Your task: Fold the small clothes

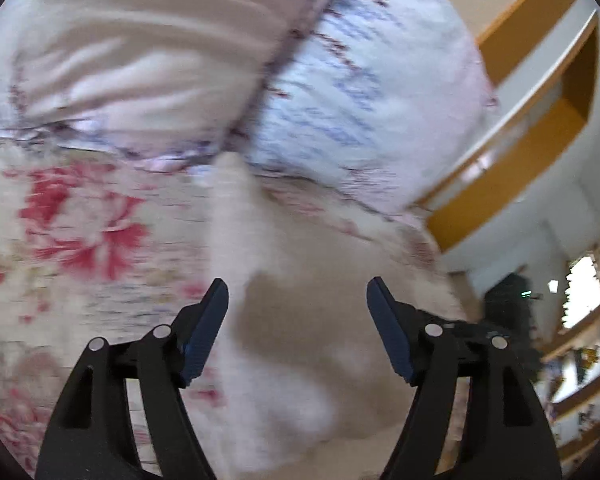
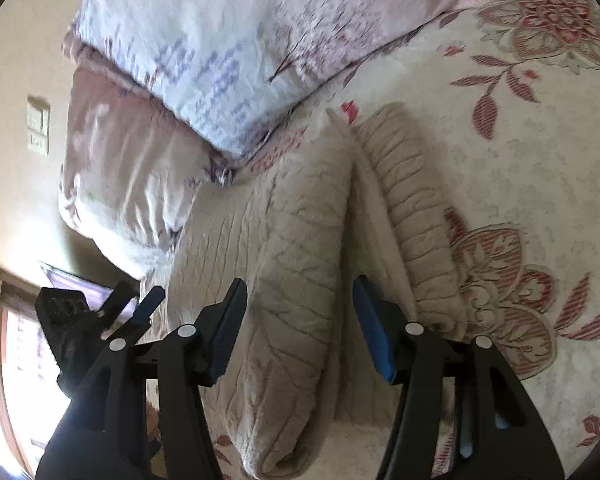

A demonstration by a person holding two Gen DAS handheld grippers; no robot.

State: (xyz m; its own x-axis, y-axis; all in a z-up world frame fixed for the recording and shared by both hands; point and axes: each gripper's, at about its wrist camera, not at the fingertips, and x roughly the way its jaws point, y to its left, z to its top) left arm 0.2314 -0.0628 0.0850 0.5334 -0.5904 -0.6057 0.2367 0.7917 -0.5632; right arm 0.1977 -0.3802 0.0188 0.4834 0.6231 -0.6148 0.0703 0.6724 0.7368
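A beige knitted garment (image 2: 300,264) lies bunched in long folds on the floral bedspread (image 2: 540,168). My right gripper (image 2: 300,292) is open, its jaws on either side of one raised fold, close above it. In the blurred left wrist view the same pale garment (image 1: 300,320) lies below my left gripper (image 1: 298,292), which is open and empty. The left gripper also shows at the lower left of the right wrist view (image 2: 140,304), beside the garment's edge.
Two pillows, one pinkish (image 2: 116,168) and one white with blue-purple print (image 2: 204,52), lie at the head of the bed. A wooden shelf unit (image 1: 540,120) stands beside the bed. A wall switch (image 2: 38,124) and a window (image 2: 24,352) are at left.
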